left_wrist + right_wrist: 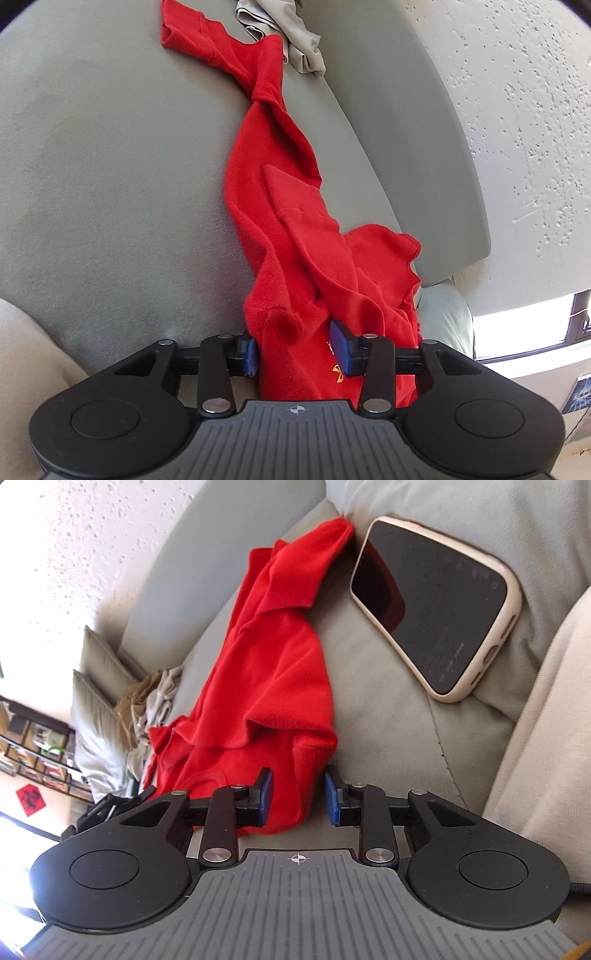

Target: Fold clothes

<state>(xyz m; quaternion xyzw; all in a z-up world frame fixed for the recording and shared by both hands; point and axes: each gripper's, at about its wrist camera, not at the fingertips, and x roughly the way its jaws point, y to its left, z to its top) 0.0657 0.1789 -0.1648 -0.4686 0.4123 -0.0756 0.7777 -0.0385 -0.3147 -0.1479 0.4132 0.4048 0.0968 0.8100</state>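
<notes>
A red fleece garment (288, 206) lies stretched in a crumpled strip along a grey sofa seat (110, 166). My left gripper (299, 350) has its blue pads on both sides of the garment's near end, with the cloth bunched between them. In the right wrist view the same red garment (269, 686) runs away from me. My right gripper (298, 797) straddles another end of it, with red cloth filling most of the gap between its blue pads and a small gap showing at the right pad.
A beige crumpled garment (284, 33) lies at the far end of the sofa, also seen in the right wrist view (155, 701). A phone in a cream case (436, 605) rests on the sofa cushion. The sofa backrest (406, 147) runs alongside. Cushions (99, 686) stand further off.
</notes>
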